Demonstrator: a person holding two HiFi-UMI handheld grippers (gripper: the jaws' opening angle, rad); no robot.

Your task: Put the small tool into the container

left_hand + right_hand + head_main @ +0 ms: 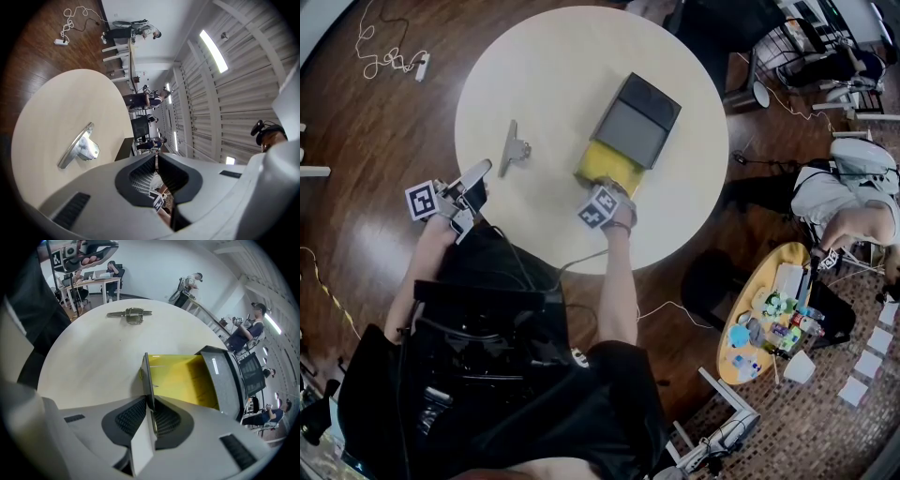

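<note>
pale round table (553, 66) bears the small tool (513, 148), long axis near-to-far.

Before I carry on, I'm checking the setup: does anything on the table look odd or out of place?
Nothing is spilled or damaged. The grey cover sits slid partly off the yellow tray, whose near wall the right gripper pinches. The tool lies apart on the table.

The person is wearing a black short-sleeved top (600, 375). The left tool (480, 172) and the right tool (605, 187) are showing pale grey moulded shells and dark ribbed pads (129, 417), each carrying a cube (422, 200) with black-and-white square markers. A thin cable (572, 262) is trailing from the right one.
</note>
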